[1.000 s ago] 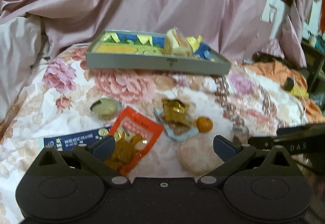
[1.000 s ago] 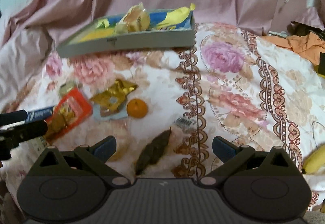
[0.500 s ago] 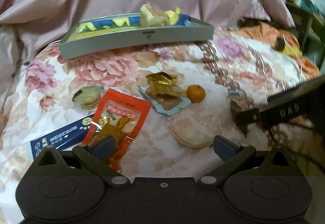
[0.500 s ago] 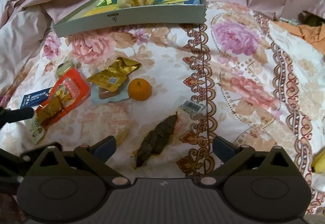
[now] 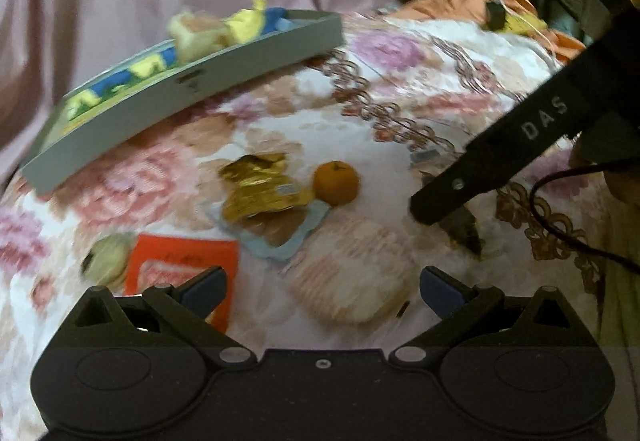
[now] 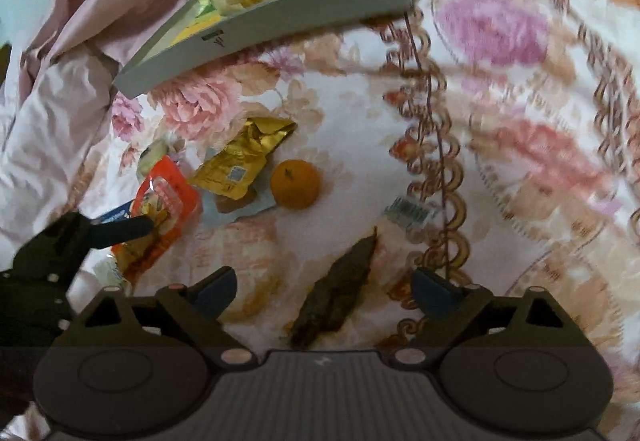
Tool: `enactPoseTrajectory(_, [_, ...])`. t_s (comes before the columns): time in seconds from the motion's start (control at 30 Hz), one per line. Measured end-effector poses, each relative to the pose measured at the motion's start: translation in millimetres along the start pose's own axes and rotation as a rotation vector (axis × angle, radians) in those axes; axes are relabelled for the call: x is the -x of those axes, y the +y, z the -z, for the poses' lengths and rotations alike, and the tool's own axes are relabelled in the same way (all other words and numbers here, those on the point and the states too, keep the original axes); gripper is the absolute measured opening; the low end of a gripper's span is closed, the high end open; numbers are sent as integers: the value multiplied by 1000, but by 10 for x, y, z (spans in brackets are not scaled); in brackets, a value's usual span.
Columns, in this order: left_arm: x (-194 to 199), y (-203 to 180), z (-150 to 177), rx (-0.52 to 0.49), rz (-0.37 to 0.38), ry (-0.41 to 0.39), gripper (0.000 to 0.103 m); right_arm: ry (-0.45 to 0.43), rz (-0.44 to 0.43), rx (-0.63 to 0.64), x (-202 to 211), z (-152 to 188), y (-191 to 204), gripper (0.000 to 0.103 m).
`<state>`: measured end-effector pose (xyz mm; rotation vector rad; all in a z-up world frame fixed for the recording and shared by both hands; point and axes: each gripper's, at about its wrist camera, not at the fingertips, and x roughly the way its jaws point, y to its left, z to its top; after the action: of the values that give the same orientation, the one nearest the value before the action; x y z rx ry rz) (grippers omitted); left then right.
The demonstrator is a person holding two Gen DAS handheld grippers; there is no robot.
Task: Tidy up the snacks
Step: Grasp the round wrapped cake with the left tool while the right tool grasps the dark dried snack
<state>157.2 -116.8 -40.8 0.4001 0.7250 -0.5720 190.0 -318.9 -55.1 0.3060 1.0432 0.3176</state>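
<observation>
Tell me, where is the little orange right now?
In both views the orange lies on the flowery bedspread, just right of the gold packet and in front of the grey tray.

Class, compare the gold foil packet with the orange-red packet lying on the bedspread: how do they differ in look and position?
The gold foil packet is shiny, crinkled and opaque; the orange-red packet is flat with a clear window showing its contents. The gold foil packet lies partly on a pale blue wrapper beside the orange; the orange-red packet lies farther from the orange, under a finger of the left gripper. Both lie outside the grey tray.
</observation>
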Motion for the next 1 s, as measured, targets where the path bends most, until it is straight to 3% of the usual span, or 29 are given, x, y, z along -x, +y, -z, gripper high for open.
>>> enactPoseTrajectory(0.23, [-253, -14, -100, -12, 79, 50, 100, 18, -22, -31, -72, -8, -50, 85])
enactPoseTrajectory(0.47, [-268, 62, -78, 77, 113, 52, 86, 18, -63, -40, -83, -6, -50, 78])
enactPoseTrajectory(0.67, [-196, 77, -14, 124, 77, 67, 79, 3, -95, -67, -108, -8, -80, 75])
enactPoseTrajectory(0.87, [-76, 173, 95, 247, 27, 101, 76, -13, -137, -80, -128, -9, -90, 73])
enactPoseTrajectory(0.93, [-27, 176, 131, 249, 22, 102, 76, -13, -133, -70, -135, -4, -67, 73])
enactPoseTrajectory(1.0, [-21, 166, 142, 232, 5, 102, 85, -18, -99, -49, -131, 4, -25, 73])
